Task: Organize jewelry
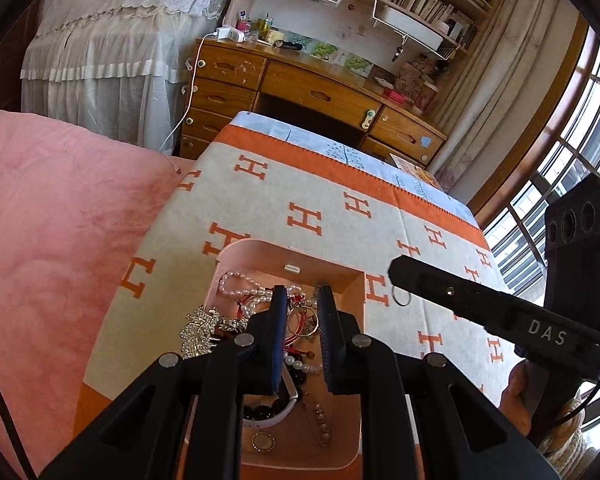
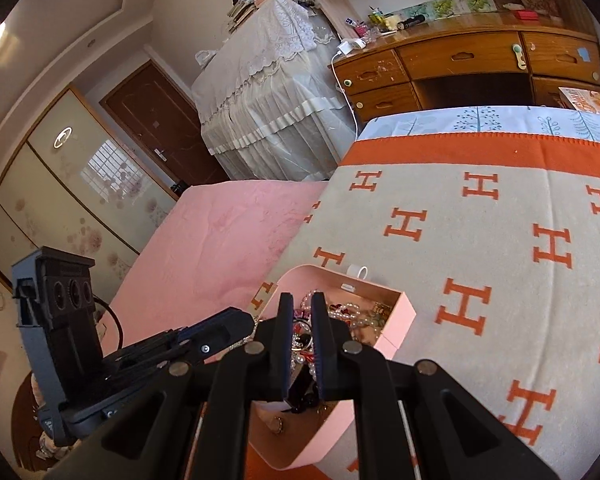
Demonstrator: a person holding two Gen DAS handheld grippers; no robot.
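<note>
A bed (image 1: pixel 340 216) under an orange-lettered blanket (image 2: pixel 480 240) carries the pink jewelry box (image 1: pixel 352 292), crammed with pearl strands (image 1: pixel 240 290). Over the box, the left claw (image 1: pixel 302 300) hovers almost together and empty; the right claw (image 2: pixel 302 304) is together, empty. A thin ring (image 1: pixel 401 296) lies beside the box.

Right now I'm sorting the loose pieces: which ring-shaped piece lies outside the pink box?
The thin dark ring on the H-patterned blanket, just right of the pink box; the other hoops lie inside.
</note>
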